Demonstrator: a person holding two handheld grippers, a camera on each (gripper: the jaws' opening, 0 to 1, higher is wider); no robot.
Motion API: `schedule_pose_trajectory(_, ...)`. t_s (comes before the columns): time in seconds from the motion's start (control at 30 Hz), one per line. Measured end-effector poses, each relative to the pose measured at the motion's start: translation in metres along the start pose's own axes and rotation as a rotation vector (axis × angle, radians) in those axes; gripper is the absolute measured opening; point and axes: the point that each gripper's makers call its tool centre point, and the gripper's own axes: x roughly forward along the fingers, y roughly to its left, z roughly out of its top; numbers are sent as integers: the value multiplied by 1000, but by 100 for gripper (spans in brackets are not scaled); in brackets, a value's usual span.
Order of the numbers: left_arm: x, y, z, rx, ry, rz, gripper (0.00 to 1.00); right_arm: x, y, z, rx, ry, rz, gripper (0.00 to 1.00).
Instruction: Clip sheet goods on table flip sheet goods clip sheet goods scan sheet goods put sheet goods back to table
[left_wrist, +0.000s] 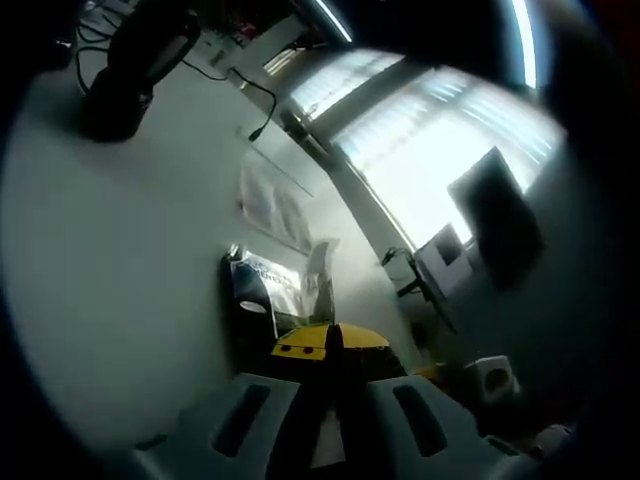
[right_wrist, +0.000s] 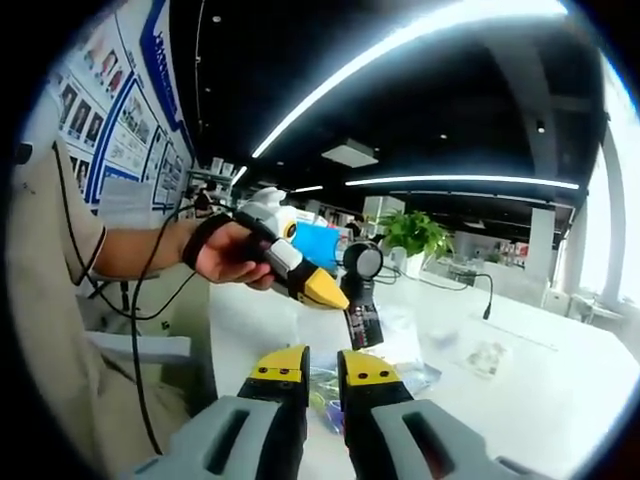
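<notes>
Landmark: the white table (right_wrist: 560, 370), to which all places are referred.
Sheet goods: a flat packet (left_wrist: 262, 290) with a dark edge and clear, printed film is held above the table; in the right gripper view it (right_wrist: 362, 325) hangs from the yellow tip.
Left gripper (left_wrist: 330, 345): its jaws are closed on the top edge of the sheet goods.
Right gripper (right_wrist: 322, 368): raised just below the packet; jaws nearly together, nothing is seen between them.
Handling: judged light, thin, floppy and slippery; a second hold is best taken on a free edge, away from the print.
Other goods: a packet (right_wrist: 487, 357) is left on the table.
</notes>
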Motion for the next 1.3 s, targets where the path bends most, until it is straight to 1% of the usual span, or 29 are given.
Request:
schedule_pose_trajectory(0.03, -1, 3, 5, -14, 2, -3, 0, 1, 0, 0, 3, -1, -1, 9)
schedule_pose_trajectory(0.13, -2, 11, 16, -18, -1, -7, 0, 3, -1, -2, 7, 2, -6, 11)
schedule_pose_trajectory(0.27, -1, 12, 14, -25, -7, -6, 0, 4, -2, -6, -11, 14, -19, 14)
schedule_pose_trajectory(0.33, -1, 14, 17, -33, -8, -7, 0, 5, -1, -6, -16, 19, -17, 15)
schedule_pose_trajectory(0.53, 1, 5, 11, -39, -19, -13, 0, 12, 2, -7, -15, 25, -16, 19)
schedule_pose_trajectory(0.57, 3, -1, 2, -32, -20, -10, 0, 14, 3, -7, -12, 28, -17, 20)
schedule_pose_trajectory(0.6, 4, -6, -2, -36, -23, -10, 0, 16, 5, -8, -12, 31, -17, 21)
schedule_pose_trajectory(0.73, 5, -13, -10, -47, -37, -3, 0, 25, 11, -10, -18, 42, -17, 25)
schedule_pose_trajectory(0.8, 8, -20, -19, -54, -44, 3, 0, 29, 14, -11, -19, 49, -17, 26)
schedule_pose_trajectory(0.83, 7, -16, -15, -64, -46, 5, 0, 31, 15, -11, -19, 50, -17, 26)
schedule_pose_trajectory(0.93, 8, -18, -17, -81, -51, 9, 0, 36, 19, -12, -14, 59, -15, 28)
schedule_pose_trajectory(1.0, 8, -13, -12, -97, -53, 11, 0, 39, 21, -14, -19, 65, -21, 29)
schedule_pose_trajectory(1.1, 7, -12, -9, -107, -60, 14, 0, 42, 21, -15, -20, 71, -34, 30)
schedule_pose_trajectory(1.2, 7, -16, -12, -112, -70, 17, 0, 45, 22, -16, -4, 71, -42, 31)
schedule_pose_trajectory(1.3, 7, -17, -10, -119, -77, 18, 0, 46, 19, -16, 2, 74, -66, 31)
